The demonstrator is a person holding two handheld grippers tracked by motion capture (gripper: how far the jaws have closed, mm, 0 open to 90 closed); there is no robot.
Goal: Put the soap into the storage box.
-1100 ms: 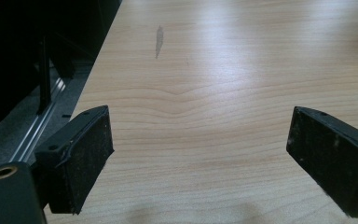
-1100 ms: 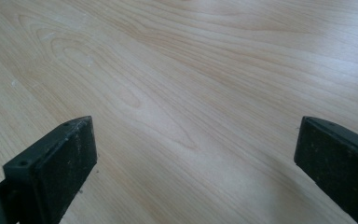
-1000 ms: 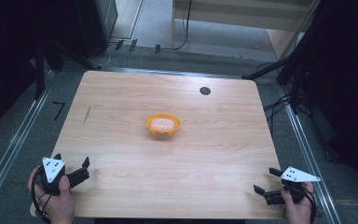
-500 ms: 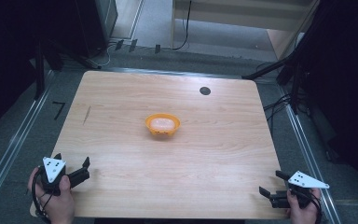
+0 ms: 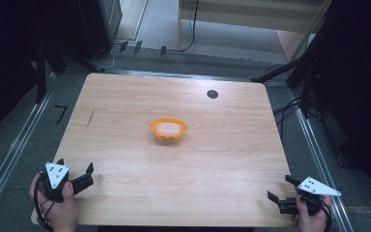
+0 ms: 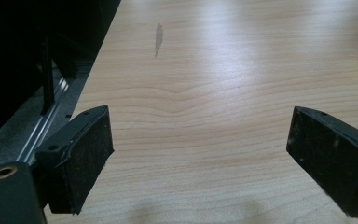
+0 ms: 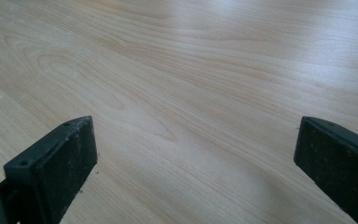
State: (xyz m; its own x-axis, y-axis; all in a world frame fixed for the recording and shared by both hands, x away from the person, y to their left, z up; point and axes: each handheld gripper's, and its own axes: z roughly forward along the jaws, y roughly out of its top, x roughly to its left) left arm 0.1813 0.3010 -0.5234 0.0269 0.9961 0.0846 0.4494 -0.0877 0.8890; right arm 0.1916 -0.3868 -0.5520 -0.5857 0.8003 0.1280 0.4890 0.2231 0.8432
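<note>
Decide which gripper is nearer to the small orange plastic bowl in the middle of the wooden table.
Left. The left gripper sits near the table's front-left corner, closer to the small orange plastic bowl; the right gripper is at the front-right corner, farther off.

Pale contents of orange bowl (image 5: pixel 168 130) staying too small to identify; both forearms running off bottom edge.

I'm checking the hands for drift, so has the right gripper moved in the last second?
Yes. The right gripper has slid toward the table's near right corner, back toward the person and slightly outward, farther from the orange bowl.
</note>
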